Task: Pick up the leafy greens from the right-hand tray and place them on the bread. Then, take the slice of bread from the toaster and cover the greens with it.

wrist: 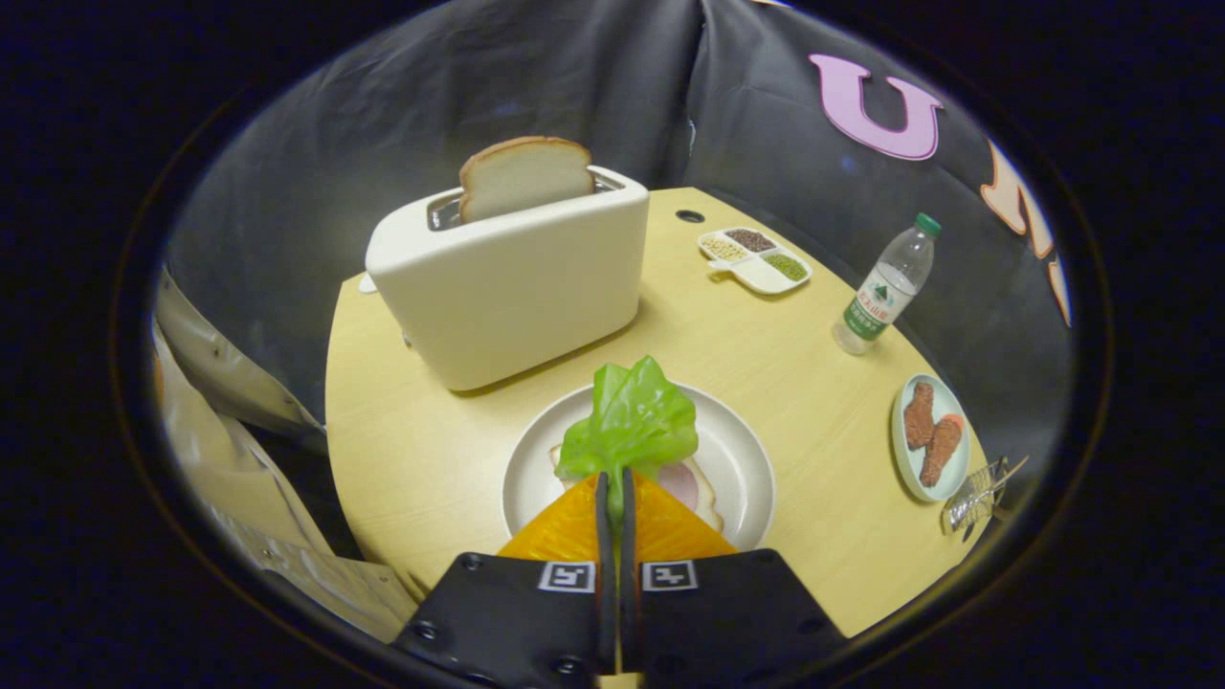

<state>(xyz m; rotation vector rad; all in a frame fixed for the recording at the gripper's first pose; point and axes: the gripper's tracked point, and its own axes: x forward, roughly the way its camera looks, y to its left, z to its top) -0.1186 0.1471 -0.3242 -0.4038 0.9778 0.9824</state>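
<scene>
My gripper [615,477] is shut on the leafy greens [632,423], both orange fingers pressing the stem end. The green leaf hangs over a white plate [742,450] just ahead of the fingers. On that plate lies a bread slice with a pink ham slice [691,486], mostly hidden by the leaf and the fingers. Beyond the plate stands a cream toaster [517,277] with a slice of bread [524,175] sticking up out of its slot.
A small divided dish of grains [756,258] sits behind the toaster on the right. A water bottle [885,285] stands further right. A pale plate with fried chicken pieces [930,435] and a wire rack [976,495] lie near the table's right edge. A person's beige sleeve [220,383] is at left.
</scene>
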